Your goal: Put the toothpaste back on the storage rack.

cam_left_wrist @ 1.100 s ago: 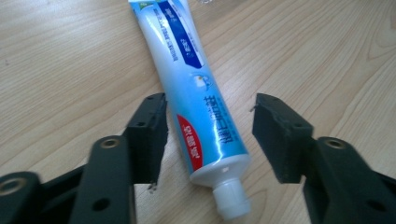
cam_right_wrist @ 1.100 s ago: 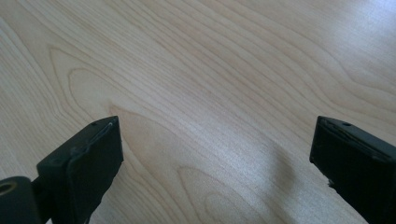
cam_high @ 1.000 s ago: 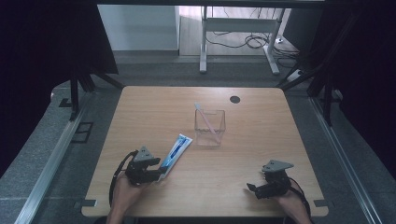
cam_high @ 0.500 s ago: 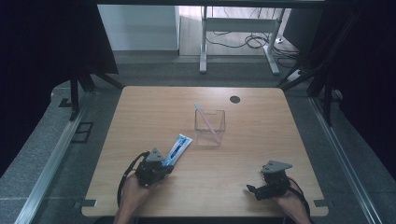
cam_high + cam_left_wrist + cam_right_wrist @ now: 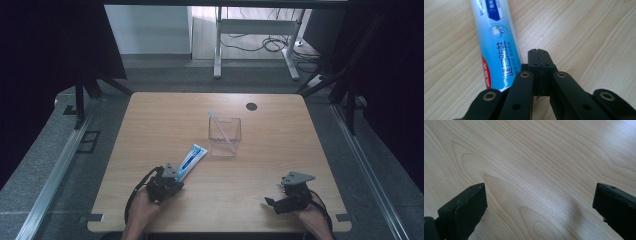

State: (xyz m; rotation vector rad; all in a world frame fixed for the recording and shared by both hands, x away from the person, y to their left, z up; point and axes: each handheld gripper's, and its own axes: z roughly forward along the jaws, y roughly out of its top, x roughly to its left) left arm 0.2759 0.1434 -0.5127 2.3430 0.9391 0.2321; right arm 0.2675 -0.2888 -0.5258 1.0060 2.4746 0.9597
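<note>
High view: the wooden table (image 5: pixel 150 125), a pale rounded-corner slab with fine straight grain and a small dark round hole (image 5: pixel 251 106) near its far edge, stands on a grey speckled floor (image 5: pixel 45 165) between dark curtains; beyond the far edge are a white wall panel, metal desk legs and loose cables.

Near the table's middle stands a clear plastic box (image 5: pixel 225 136), square-walled and open-topped, with a thin pink stick (image 5: pixel 221 131) leaning inside it.

The toothpaste tube (image 5: pixel 191 160), flat, glossy, blue and white, lies on the table just nearer than the box and to its left, slanting toward the left gripper (image 5: pixel 172 176), which is at the tube's near end. Well to the right of the box and close to the near edge, the right gripper (image 5: pixel 270 202) sits low over the wood, a grey three-cornered plate on top.

The left gripper view adds what the high view cannot resolve: blue print and a red band on the tube (image 5: pixel 496 47), and the black jaws (image 5: pixel 539 53) pressed together on nothing, the tube lying beside them, at their left. They have just been closing.

The right gripper view (image 5: pixel 539 192) shows its matte black jaws held wide apart over bare, softly lit grain.
</note>
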